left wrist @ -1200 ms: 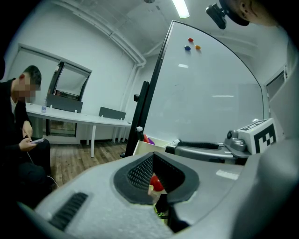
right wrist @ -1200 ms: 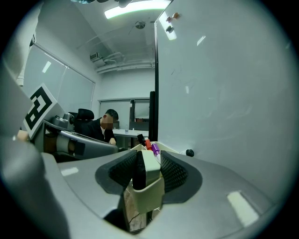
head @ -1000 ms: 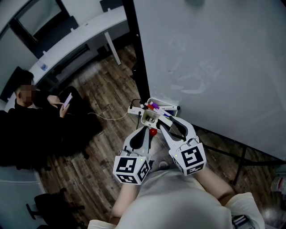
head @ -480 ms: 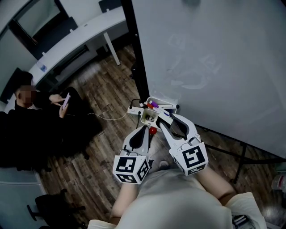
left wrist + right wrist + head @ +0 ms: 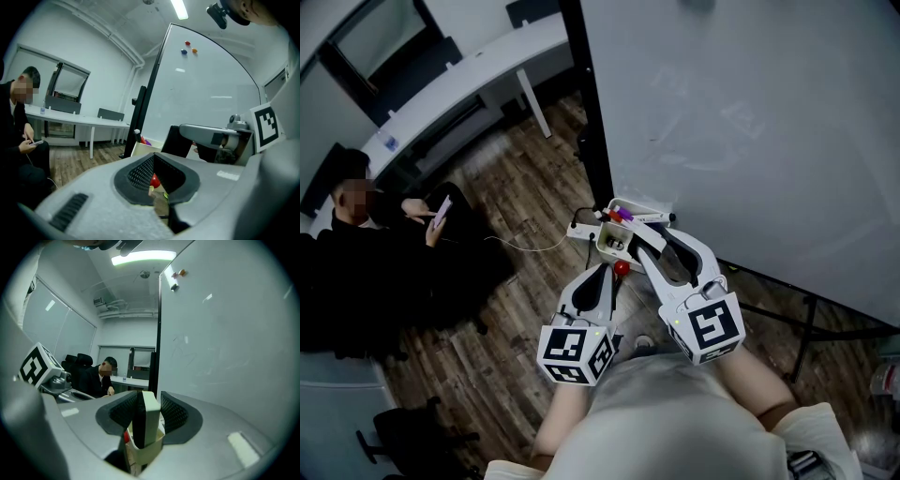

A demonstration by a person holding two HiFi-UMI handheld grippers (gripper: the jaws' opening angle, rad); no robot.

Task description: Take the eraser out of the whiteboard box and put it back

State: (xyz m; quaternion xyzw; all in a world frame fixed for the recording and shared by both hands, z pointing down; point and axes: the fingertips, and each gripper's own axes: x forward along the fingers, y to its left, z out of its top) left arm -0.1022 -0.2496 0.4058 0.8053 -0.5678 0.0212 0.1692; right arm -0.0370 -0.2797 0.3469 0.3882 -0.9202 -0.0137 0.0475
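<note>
- The right hand-held gripper (image 5: 645, 236) pinches the pale block eraser with a dark felt face (image 5: 150, 419) upright, just above the small cream whiteboard box (image 5: 144, 454).
- As I judge it, a loose pinch would drop the eraser onto the wood-plank floor (image 5: 516, 197) far below.
- Lowered tilted, it could catch the box rim, jolting the box or the coloured markers (image 5: 623, 218) inside.
- The left hand-held gripper (image 5: 614, 274) hangs just beside, jaws drawn nearly together; a small red round thing (image 5: 153, 180) shows at their tips, pinched or merely behind I cannot tell. The two could collide.
- Room: a large white whiteboard (image 5: 750, 141), a long white bench (image 5: 459, 84), a seated person in black (image 5: 384, 253).
</note>
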